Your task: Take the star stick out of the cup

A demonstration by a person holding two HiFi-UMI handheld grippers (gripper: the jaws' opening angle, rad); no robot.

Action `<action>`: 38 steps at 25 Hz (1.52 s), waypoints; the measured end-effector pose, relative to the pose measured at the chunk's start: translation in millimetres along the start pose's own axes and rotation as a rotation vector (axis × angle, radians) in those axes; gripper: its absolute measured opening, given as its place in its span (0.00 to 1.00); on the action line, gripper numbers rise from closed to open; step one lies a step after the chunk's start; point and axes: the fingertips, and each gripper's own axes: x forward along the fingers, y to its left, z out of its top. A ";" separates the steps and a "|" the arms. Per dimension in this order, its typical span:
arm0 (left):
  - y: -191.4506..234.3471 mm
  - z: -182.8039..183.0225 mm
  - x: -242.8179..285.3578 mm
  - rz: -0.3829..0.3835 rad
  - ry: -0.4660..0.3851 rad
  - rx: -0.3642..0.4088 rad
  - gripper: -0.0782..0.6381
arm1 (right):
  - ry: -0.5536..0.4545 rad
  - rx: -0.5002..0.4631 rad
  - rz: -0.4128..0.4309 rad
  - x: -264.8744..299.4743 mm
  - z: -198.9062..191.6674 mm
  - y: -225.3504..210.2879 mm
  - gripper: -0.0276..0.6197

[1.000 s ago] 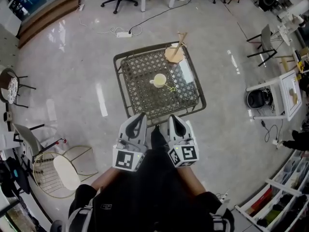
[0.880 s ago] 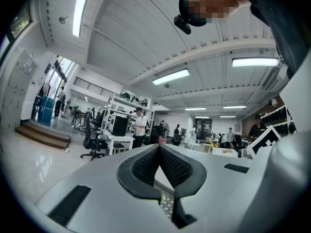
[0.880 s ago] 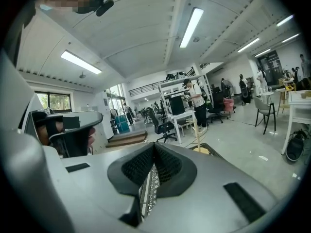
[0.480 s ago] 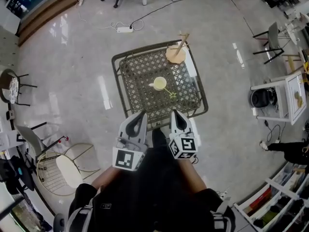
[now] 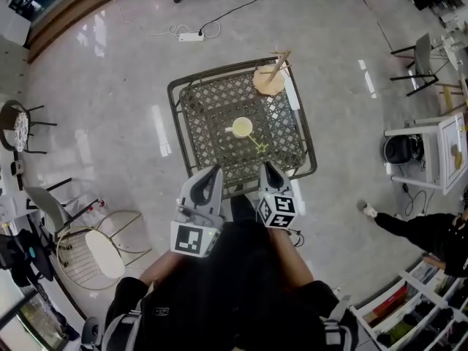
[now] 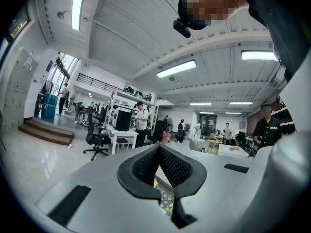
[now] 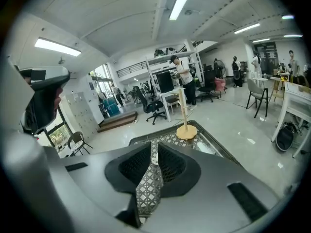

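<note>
A pale cup point(image 5: 242, 128) stands at the middle of the lattice-topped table point(image 5: 208, 101). The thin star stick point(image 5: 257, 143) leans out of it toward the near right, its yellow star end low over the tabletop. Both grippers hover at the table's near edge, short of the cup. My left gripper point(image 5: 208, 180) point(image 6: 159, 148) has its pads together at the tip with nothing between them. My right gripper point(image 5: 269, 172) point(image 7: 154, 147) is opening, with a narrow gap between its pads and only the table showing through it.
A wooden stand point(image 5: 269, 79) point(image 7: 186, 130) with an upright peg sits at the table's far right corner. A wire chair point(image 5: 102, 253) stands at the near left. A white side table point(image 5: 439, 148) is at the right, and a person point(image 5: 424, 232) walks near it.
My right gripper has moved forward toward the table's near edge. The left gripper has stayed put. A person has walked into view at the right.
</note>
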 end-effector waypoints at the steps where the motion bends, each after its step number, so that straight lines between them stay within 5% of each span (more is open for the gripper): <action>1: 0.9 0.2 3.9 0.005 0.001 0.002 0.13 | 0.017 0.001 -0.001 6.2 -2.9 -4.1 0.09; 24: 14.9 -24.7 60.8 0.042 0.069 -0.044 0.13 | 0.320 0.161 0.012 102.0 -82.5 -62.1 0.23; 33: 19.0 -27.3 61.9 0.065 0.083 -0.048 0.13 | 0.361 0.189 0.036 112.5 -92.8 -60.4 0.23; 38: 21.3 -26.1 58.7 0.078 0.083 -0.044 0.13 | 0.358 0.165 0.043 112.9 -90.8 -58.1 0.10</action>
